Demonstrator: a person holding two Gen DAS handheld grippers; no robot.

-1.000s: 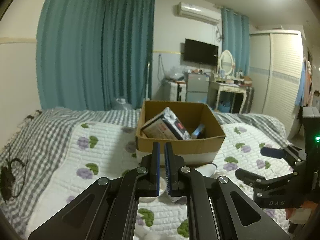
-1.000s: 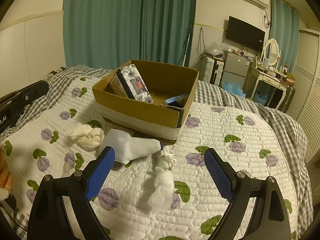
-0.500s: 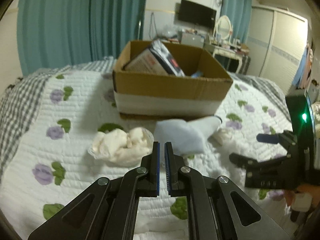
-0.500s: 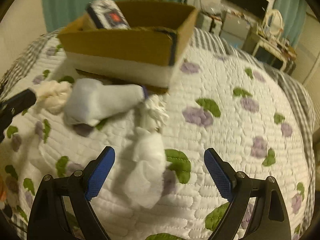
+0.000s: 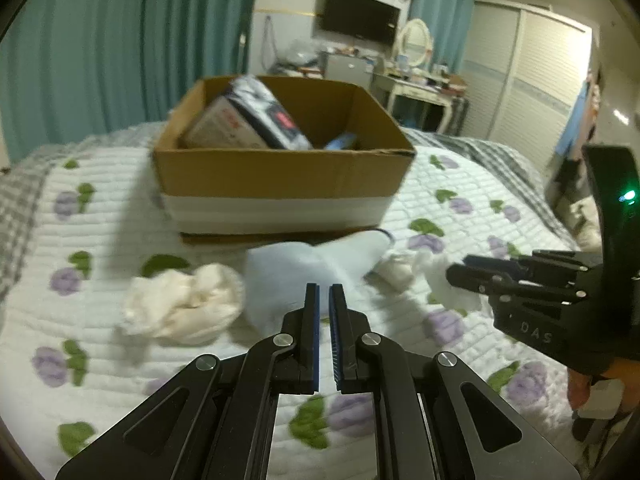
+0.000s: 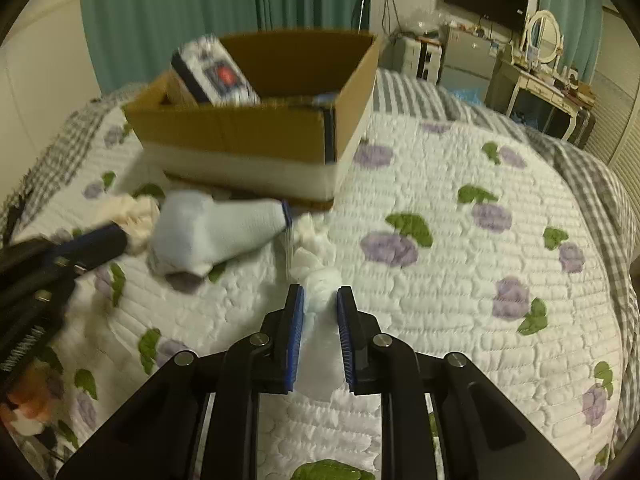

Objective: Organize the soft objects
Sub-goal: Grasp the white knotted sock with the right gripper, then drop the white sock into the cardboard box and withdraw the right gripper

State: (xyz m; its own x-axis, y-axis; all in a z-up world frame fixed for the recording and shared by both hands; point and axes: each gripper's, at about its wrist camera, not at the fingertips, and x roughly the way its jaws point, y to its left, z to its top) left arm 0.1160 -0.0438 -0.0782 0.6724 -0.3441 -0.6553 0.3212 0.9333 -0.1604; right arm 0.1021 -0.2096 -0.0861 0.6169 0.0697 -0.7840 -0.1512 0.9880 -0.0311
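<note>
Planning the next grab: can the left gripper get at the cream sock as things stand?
Probably yes. The cream sock lies uncovered on the quilt, just left of the left gripper; nothing sits between them. But its fingers are nearly together, so it must open first.

White letters "DAS" are showing on the black body of the right claw (image 5: 476,272); nothing else is reading clearly.

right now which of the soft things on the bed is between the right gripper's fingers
The white twisted cloth, nearest the camera. The pale blue sock and cream bundle lie farther left.
</note>
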